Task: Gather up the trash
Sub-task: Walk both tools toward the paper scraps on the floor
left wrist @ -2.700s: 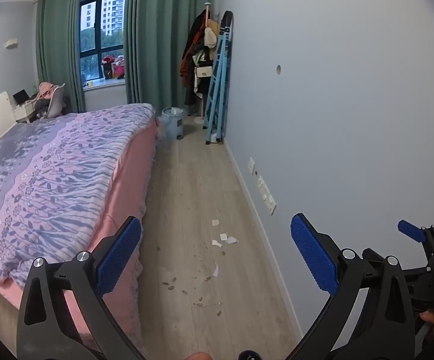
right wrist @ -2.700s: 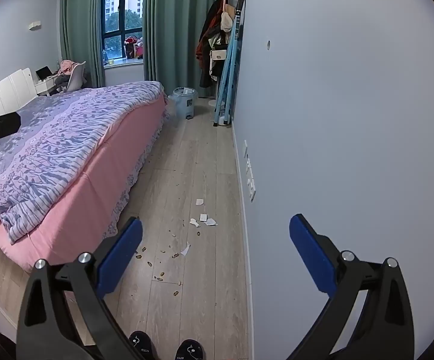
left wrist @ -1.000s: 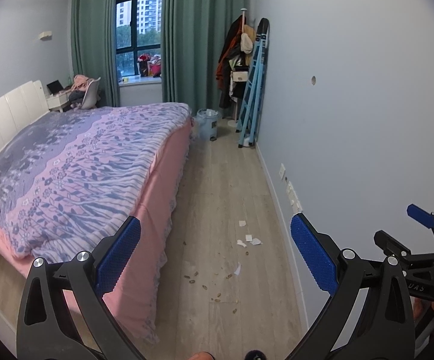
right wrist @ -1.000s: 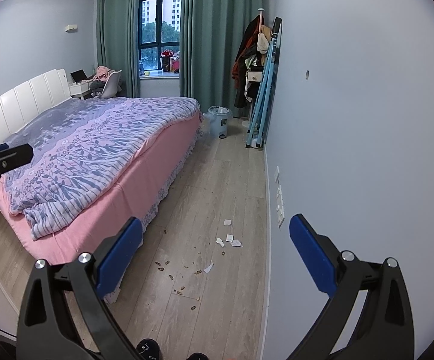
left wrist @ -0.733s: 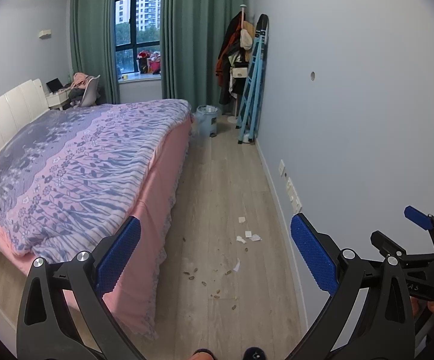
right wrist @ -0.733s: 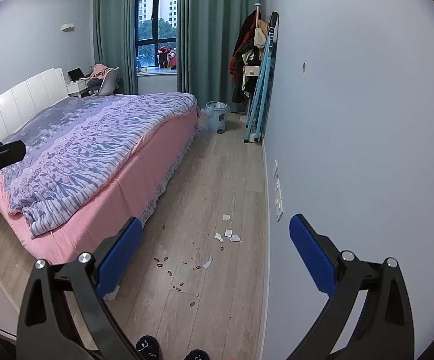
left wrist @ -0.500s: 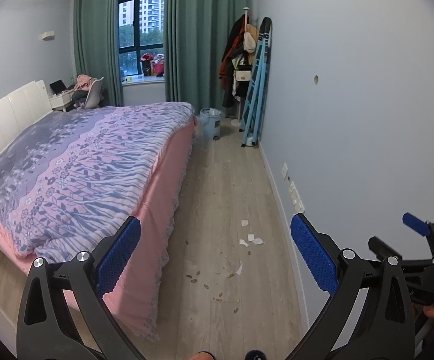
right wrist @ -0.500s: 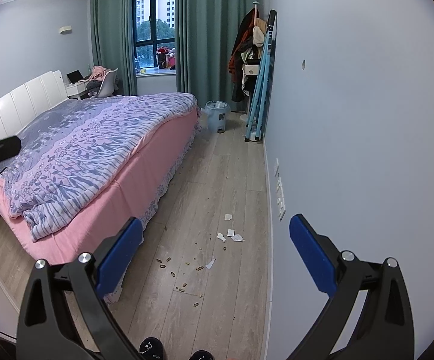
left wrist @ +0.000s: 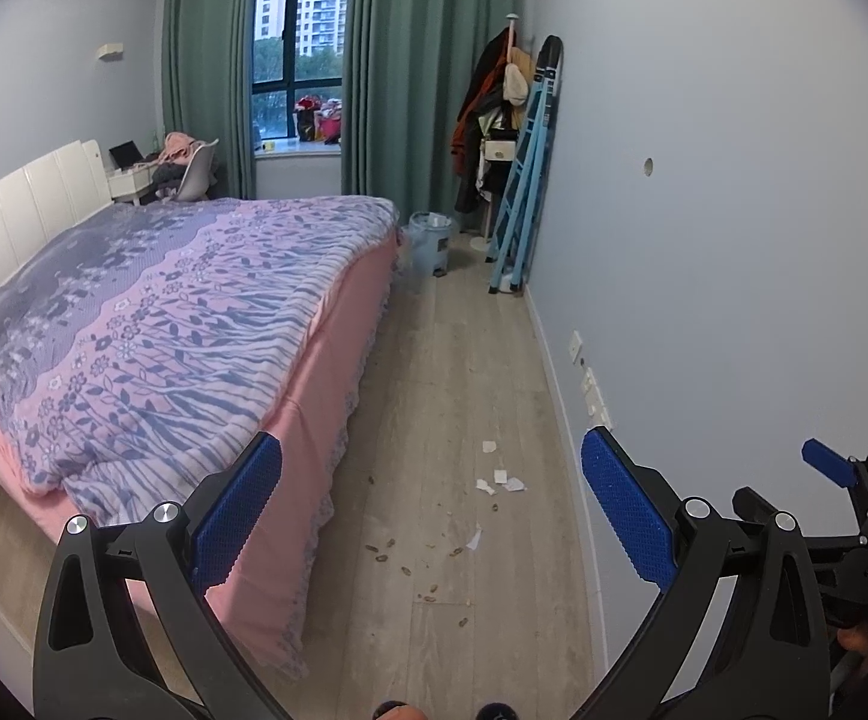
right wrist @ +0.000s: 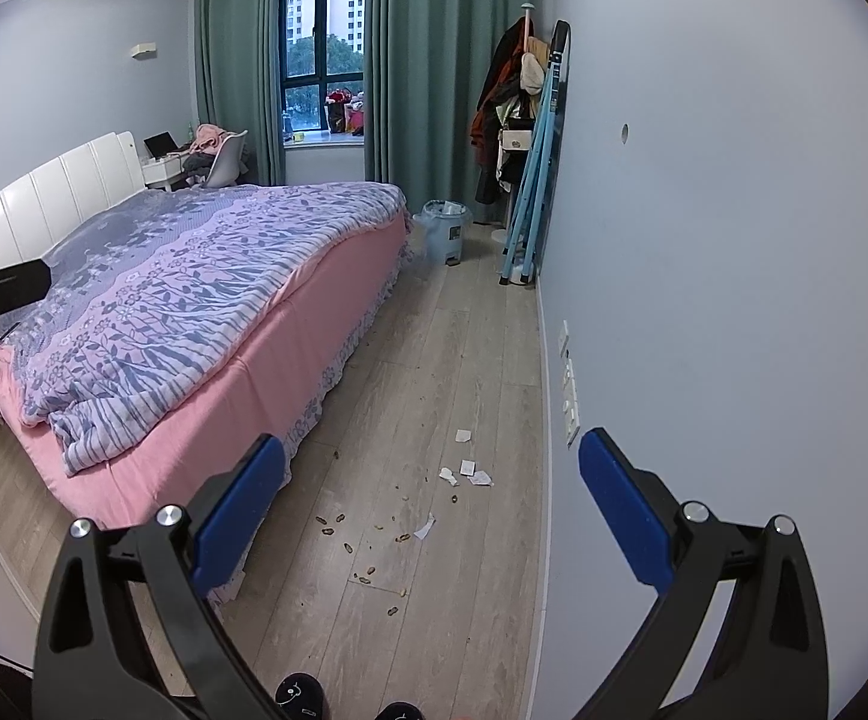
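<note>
Left wrist view: left gripper and right gripper both gape empty; paper scraps litter the floor ahead. Approach stage, I'd judge; next, crouch and reach down.

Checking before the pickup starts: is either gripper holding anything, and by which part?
Nothing is held. The left gripper and right gripper are both open and empty, above the floor.

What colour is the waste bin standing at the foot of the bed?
Pale blue waste bin, clearest in the right wrist view.
</note>
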A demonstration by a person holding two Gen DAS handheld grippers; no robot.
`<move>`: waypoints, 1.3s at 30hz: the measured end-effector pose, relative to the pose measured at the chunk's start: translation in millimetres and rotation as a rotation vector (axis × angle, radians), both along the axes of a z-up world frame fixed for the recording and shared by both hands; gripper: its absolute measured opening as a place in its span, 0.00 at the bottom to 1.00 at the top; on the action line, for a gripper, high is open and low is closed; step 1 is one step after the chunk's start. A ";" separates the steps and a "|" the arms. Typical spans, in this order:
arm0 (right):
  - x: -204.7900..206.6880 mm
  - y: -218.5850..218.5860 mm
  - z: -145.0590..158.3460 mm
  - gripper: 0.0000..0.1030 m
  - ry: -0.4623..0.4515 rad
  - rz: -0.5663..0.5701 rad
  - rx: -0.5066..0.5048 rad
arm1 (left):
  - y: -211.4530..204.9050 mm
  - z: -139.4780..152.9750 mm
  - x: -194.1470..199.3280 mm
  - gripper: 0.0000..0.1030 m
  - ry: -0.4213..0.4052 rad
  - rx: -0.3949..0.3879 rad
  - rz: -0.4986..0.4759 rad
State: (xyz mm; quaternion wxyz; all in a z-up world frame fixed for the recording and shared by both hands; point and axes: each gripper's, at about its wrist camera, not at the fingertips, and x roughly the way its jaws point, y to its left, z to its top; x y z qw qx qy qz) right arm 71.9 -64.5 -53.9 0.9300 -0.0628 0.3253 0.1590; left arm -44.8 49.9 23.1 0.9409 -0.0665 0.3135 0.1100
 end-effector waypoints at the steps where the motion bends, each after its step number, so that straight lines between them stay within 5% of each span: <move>1: 0.3 0.0 -0.1 0.93 0.002 -0.001 -0.001 | -0.2 -1.1 0.4 0.94 0.003 0.001 -0.001; 21: 4.9 -8.8 -10.5 0.93 0.041 -0.002 -0.043 | -5.3 -22.8 9.5 0.94 0.039 -0.018 -0.010; 33: 23.0 -57.9 -19.8 0.93 0.049 -0.039 0.007 | -74.8 -15.7 42.0 0.94 0.037 0.062 -0.079; 39: 38.1 -74.0 -29.3 0.93 0.066 -0.061 0.005 | -84.7 -8.3 58.1 0.94 -0.019 -0.034 -0.125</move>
